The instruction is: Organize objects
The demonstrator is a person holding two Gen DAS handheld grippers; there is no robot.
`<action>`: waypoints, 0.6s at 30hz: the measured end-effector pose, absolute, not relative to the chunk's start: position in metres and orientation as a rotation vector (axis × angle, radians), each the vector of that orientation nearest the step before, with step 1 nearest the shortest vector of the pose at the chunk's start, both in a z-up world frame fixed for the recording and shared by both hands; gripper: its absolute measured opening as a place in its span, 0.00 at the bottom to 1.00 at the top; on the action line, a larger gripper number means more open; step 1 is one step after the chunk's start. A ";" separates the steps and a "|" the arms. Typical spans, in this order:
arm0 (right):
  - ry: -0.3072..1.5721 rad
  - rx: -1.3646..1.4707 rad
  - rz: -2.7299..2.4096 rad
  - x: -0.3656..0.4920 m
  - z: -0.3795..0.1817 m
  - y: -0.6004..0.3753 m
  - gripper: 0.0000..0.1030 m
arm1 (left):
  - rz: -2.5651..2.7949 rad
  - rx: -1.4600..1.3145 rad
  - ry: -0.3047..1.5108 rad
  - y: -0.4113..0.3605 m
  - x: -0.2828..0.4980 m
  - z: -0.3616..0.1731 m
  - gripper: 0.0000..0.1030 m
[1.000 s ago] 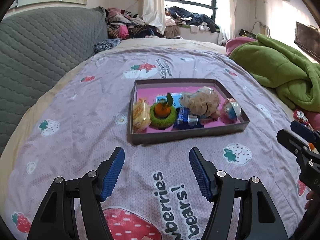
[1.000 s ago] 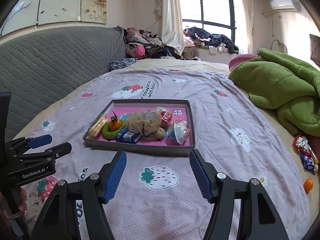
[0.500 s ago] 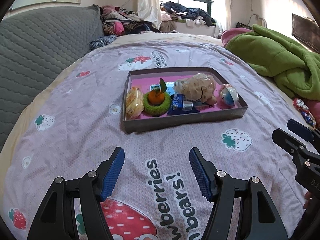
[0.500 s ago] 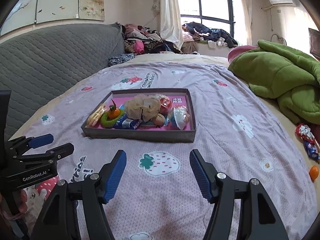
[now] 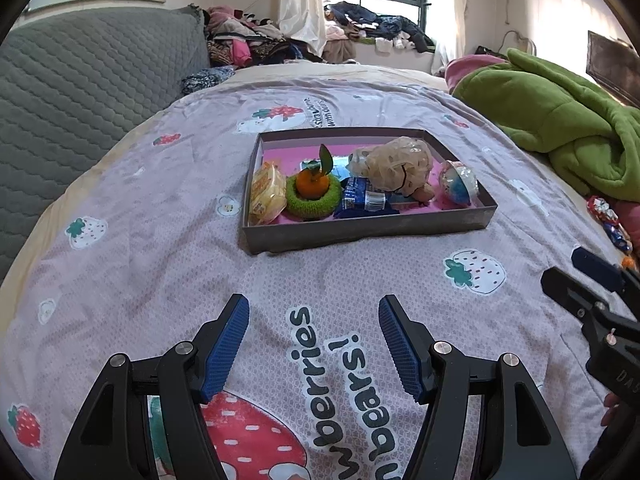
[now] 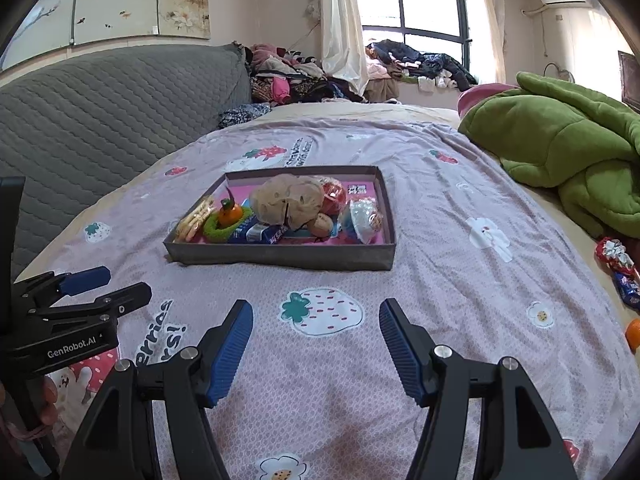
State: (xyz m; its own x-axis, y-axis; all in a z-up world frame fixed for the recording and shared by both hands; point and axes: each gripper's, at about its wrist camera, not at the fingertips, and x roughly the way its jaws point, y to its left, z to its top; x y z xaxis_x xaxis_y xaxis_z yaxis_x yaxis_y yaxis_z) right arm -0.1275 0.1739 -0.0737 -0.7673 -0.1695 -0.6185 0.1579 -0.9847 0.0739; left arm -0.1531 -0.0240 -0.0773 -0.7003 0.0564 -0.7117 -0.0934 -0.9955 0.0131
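Above the strawberry-print bedspread [image 5: 168, 216], the left gripper [image 5: 314, 346] hangs with its blue pads [image 5: 226, 344] spread wide apart, nothing between them and nothing touching them; only the printed cloth shows in the gap. The right gripper [image 6: 316, 346] stands the same way, jaws wide apart and empty, over a strawberry print on the cloth. Each gripper shows at the edge of the other's view, side by side and apart.

Ahead of both grippers lies a shallow grey box [image 5: 360, 234] with a pink floor, flat on the bed. Its long axis runs across both views, left to right, with one long wall facing the grippers. Inside, from left to right in the left wrist view: a yellow snack packet [image 5: 266, 194] leaning on the left wall, a small orange with a leaf [image 5: 314, 182] seated upright in a green knitted ring [image 5: 314, 202], a blue wrapped packet [image 5: 362, 200] lying flat, a beige mesh puff [image 5: 394, 164], and a clear round capsule [image 5: 458, 182] by the right wall. A red ball [image 6: 334, 196] shows behind the puff in the right wrist view.

A green blanket [image 5: 560, 120] is heaped at the right of the bed. Near it, wrapped sweets [image 6: 618, 268] and a loose orange [image 6: 633, 332] lie outside the box.
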 end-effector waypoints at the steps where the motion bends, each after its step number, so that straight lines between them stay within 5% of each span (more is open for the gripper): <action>1: -0.022 0.992 -2.799 -0.128 -0.076 0.173 0.63 | 2.823 -1.184 0.069 -0.024 -0.153 -0.078 0.67; 18: -0.028 1.006 -2.800 -0.127 -0.089 0.174 0.63 | 2.835 -1.230 -0.017 -0.033 -0.150 -0.100 0.67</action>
State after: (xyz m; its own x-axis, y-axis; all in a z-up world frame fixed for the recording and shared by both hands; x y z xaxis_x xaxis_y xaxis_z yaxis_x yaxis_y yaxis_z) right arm -0.1273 0.1740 -0.0886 -0.7594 -0.1618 -0.6302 0.1491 -0.9861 0.0735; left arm -0.1505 -0.0325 -0.0997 -0.6822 0.0511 -0.7294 -0.0423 -0.9986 -0.0304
